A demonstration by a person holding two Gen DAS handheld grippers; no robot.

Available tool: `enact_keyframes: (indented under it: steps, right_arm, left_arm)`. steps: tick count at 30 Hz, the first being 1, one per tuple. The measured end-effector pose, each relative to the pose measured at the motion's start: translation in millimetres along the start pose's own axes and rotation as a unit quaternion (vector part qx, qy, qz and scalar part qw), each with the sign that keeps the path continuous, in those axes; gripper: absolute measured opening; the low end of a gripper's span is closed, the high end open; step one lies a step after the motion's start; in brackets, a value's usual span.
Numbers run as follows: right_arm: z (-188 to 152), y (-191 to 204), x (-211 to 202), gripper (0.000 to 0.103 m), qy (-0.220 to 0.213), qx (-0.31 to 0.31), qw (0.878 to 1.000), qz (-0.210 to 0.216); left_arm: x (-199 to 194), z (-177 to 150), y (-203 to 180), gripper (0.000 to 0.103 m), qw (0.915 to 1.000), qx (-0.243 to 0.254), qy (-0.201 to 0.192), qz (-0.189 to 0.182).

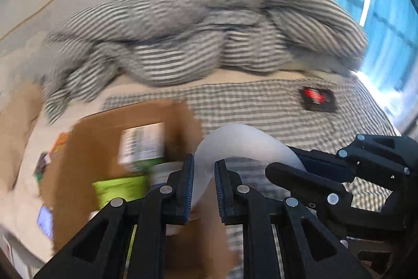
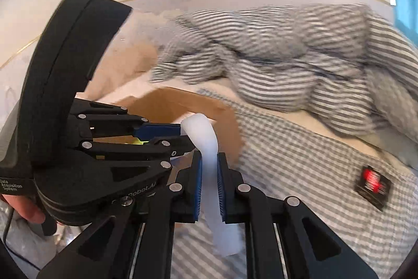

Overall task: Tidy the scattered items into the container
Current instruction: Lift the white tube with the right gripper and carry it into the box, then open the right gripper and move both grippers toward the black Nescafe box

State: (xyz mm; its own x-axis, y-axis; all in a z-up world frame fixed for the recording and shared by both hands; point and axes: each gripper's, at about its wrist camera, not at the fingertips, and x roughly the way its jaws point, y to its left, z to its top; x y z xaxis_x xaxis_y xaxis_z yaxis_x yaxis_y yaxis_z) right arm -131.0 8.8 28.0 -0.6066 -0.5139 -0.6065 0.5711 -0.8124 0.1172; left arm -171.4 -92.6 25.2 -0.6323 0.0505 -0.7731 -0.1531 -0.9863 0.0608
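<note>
Cardboard box [image 1: 104, 145]; green packet [image 1: 120, 188] inside

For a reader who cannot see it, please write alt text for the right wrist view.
Two grippers, right and left, both hold a white flexible strip beside an open cardboard box on a checked bed sheet. A striped blanket lies behind.

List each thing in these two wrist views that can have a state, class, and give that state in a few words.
white strip: bent in an arch, gripped by both grippers
left gripper: shut on the strip
right gripper: shut on the strip
cardboard box: open, packets inside
striped blanket: crumpled in a heap
black and red packet: lying flat on the checked sheet, outside the box
</note>
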Motion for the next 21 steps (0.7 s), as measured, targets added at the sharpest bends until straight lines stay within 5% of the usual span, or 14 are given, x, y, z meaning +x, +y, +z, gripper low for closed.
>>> enact_keyframes:
  steps: [8, 11, 12, 13, 15, 18, 21]
  right_arm:
    - [30, 67, 70, 0.014, 0.021, -0.033, 0.999, 0.019]
    - [28, 71, 91, 0.037, 0.03, -0.049, 0.997, -0.057]
    - [26, 70, 91, 0.051, 0.026, -0.054, 0.995, -0.082]
    - [25, 67, 88, 0.065, 0.015, -0.052, 0.994, -0.095]
    - [23, 50, 74, 0.073, -0.006, -0.031, 0.997, -0.074]
    - [20, 22, 52, 0.076, -0.02, 0.009, 0.998, -0.055]
    - [10, -18, 24, 0.079, -0.038, 0.035, 0.995, -0.086]
  left_arm:
    - [6, -22, 95, 0.019, 0.9953, -0.082, 0.012, 0.052]
    - [17, -33, 111, 0.044, 0.9919, -0.104, 0.024, 0.069]
    - [16, -36, 114, 0.052, 0.9913, -0.109, 0.022, 0.07]
    - [14, -38, 114, 0.055, 0.9913, -0.111, 0.016, 0.068]
    - [8, -36, 106, 0.073, 0.9921, -0.109, 0.0, 0.062]
    - [5, -23, 83, 0.078, 0.994, -0.093, -0.014, 0.057]
    - [5, -7, 43, 0.083, 0.997, -0.061, -0.028, 0.039]
